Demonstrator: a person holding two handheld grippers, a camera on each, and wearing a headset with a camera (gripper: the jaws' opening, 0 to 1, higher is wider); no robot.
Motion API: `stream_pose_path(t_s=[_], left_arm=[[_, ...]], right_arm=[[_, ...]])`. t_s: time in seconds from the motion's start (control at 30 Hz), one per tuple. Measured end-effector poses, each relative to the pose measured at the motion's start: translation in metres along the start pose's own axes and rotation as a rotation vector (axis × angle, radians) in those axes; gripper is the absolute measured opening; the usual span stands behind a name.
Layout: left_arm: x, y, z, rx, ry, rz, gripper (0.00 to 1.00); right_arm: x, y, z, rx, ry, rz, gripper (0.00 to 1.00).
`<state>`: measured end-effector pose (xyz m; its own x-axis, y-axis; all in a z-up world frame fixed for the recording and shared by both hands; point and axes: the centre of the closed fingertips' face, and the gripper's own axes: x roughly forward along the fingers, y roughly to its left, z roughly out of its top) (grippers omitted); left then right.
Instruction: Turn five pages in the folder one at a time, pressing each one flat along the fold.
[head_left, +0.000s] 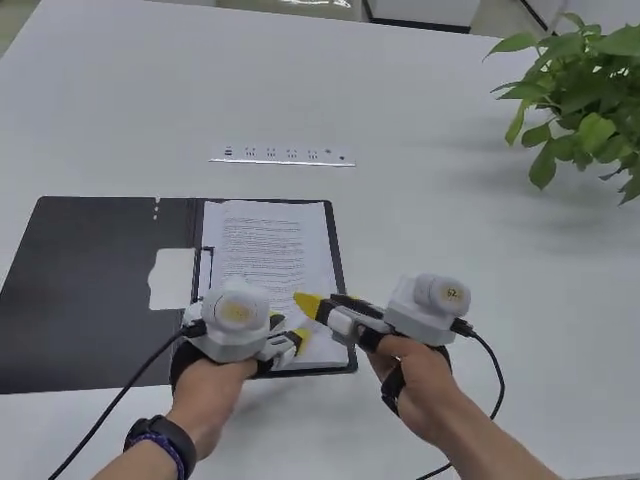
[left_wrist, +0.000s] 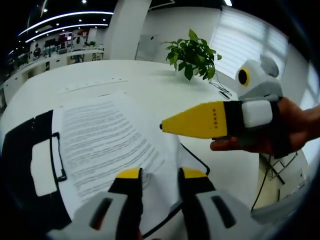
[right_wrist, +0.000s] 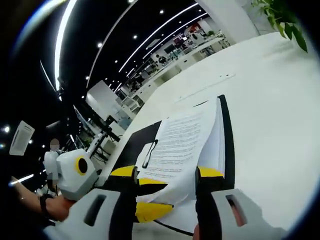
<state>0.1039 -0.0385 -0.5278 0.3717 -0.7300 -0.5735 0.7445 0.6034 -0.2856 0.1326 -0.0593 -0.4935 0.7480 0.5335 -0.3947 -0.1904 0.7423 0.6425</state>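
Note:
A black folder (head_left: 90, 290) lies open on the white table, with a clipped stack of printed pages (head_left: 265, 250) on its right half. The left gripper (head_left: 292, 342) sits at the stack's near right corner. In the left gripper view its jaws (left_wrist: 162, 175) stand apart, with the raised page corner (left_wrist: 165, 195) between them. The right gripper (head_left: 303, 303) points left over the same corner, just above the left one. Seen from the right gripper view, its jaws (right_wrist: 167, 174) are open, and the lifted pages (right_wrist: 182, 135) curve up between them. The right gripper's yellow tip (left_wrist: 165, 126) enters the left gripper view from the right.
A white power strip (head_left: 282, 155) lies flat on the table beyond the folder. A green potted plant (head_left: 585, 90) stands at the far right. A metal clip (head_left: 205, 265) holds the pages at the fold. Cables trail from both grippers toward the near edge.

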Motion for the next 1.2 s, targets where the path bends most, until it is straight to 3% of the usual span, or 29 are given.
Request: stream_pose_path(t_s=[0.2,0.47,0.63,0.87,1.2], left_arm=[[-0.007,0.002,-0.002,0.013,0.001,-0.001,0.32],[-0.024,-0.003,-0.002,0.048,0.009,-0.023,0.42],[-0.036,-0.004,-0.006,0.078,0.020,-0.033,0.47],[-0.062,0.005,-0.012,0.087,0.018,-0.009,0.53],[-0.096,0.021,-0.007,0.108,-0.013,0.042,0.55]], right_arm=[[0.002,-0.005,0.001,0.053,-0.022,-0.008,0.32],[-0.009,0.003,0.002,0.082,-0.061,0.006,0.03],[-0.013,0.008,-0.001,0.096,-0.066,0.008,0.00],[-0.015,0.015,0.008,0.131,-0.128,0.005,0.00],[-0.007,0.037,0.014,0.137,-0.158,0.029,0.00]])
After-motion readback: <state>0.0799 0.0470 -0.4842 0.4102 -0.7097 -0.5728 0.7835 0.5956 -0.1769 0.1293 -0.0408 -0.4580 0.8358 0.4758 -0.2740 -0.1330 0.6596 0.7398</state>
